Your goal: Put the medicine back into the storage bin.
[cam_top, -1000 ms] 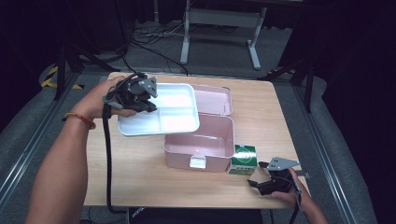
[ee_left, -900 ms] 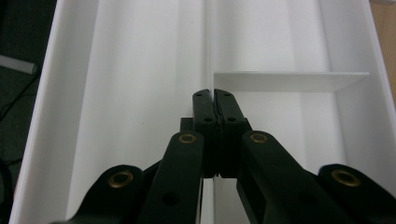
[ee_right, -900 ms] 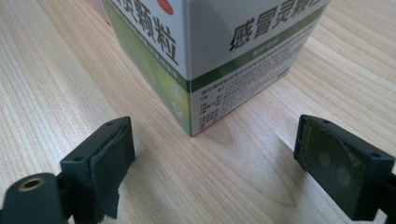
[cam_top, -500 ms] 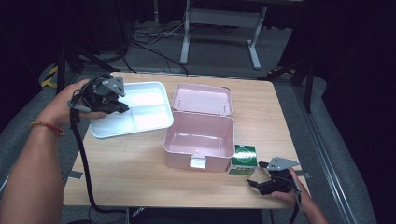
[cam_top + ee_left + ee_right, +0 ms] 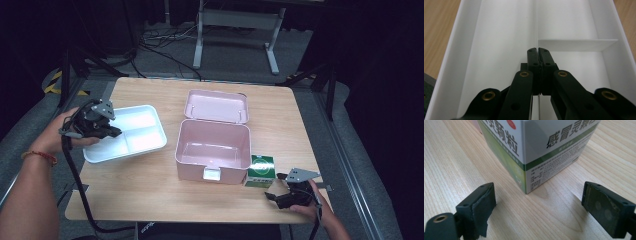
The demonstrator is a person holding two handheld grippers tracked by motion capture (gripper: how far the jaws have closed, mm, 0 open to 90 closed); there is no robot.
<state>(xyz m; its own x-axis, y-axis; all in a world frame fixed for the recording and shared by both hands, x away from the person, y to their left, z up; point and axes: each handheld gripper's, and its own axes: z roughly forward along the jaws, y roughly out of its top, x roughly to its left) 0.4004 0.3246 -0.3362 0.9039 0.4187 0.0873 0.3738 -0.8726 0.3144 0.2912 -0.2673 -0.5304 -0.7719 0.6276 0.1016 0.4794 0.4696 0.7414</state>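
Legibly, 感冒灵颗粒 on green box (image 5: 534, 152) before wide right gripper (image 5: 539, 212); left gripper (image 5: 538, 56) clamping tray (image 5: 499, 37) divider.

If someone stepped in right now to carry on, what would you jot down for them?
Left claw: shut on the white tray's divider wall, tray at the table's left side.
Right claw: open, empty, resting just short of the green box.
Pink case: lid open, nothing inside.
Done: tray is out of the case.
Left, probably: release the tray, grip the green box, perhaps put it in the case.
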